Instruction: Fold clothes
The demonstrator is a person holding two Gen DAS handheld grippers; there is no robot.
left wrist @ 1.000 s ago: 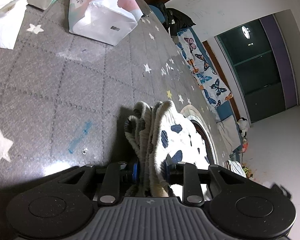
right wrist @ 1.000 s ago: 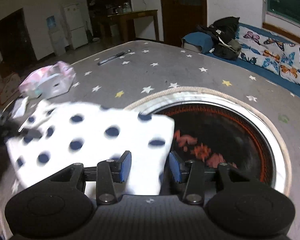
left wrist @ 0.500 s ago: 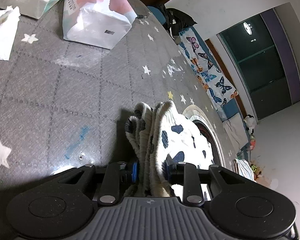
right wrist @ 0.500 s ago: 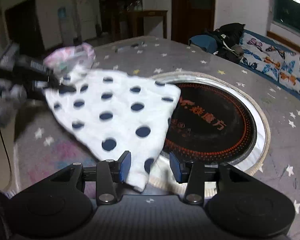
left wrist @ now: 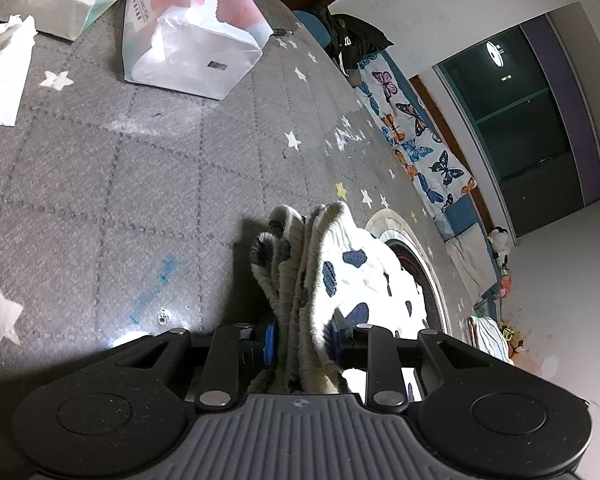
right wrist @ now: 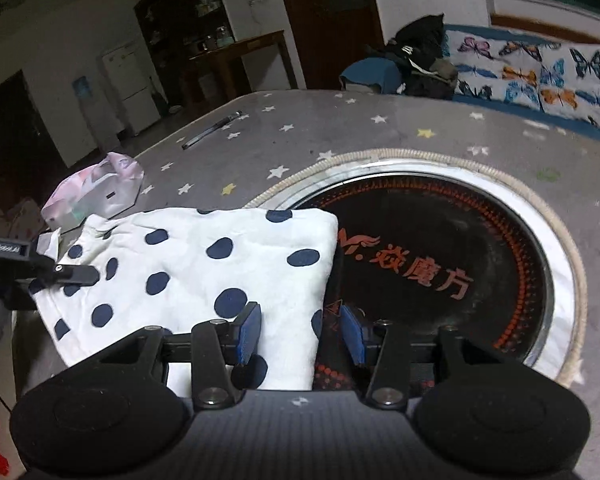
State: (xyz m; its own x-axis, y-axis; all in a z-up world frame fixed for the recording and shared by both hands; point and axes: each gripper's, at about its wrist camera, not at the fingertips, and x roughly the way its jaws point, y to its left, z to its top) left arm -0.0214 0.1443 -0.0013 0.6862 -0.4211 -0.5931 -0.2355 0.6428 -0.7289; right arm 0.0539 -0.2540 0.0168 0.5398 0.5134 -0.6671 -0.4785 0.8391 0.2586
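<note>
Best done with the pinched end kept level and taut, laid down flat and smoothed so the layers line up, with no bunching at the gathered band. Worth keeping the cloth off the round black hotplate (right wrist: pixel 440 264) sunk in the middle of the table (left wrist: pixel 100 184).

Left gripper (left wrist: pixel 302 346): clamped on the ribbed, gathered end of the garment (right wrist: pixel 196 268), several layers squeezed between its pads. Right gripper (right wrist: pixel 298 332): spread wide, holding nothing, hovering over the garment's near right corner.

Garment: white with dark blue dots, soft and thin, spread mostly flat on the grey starred table, its right edge overlapping the hotplate's rim. Looks doubled over, edges fairly square; whether another fold remains, not settled here. Beyond it, toward the far left corner, a tissue pack (left wrist: pixel 192 36).
</note>
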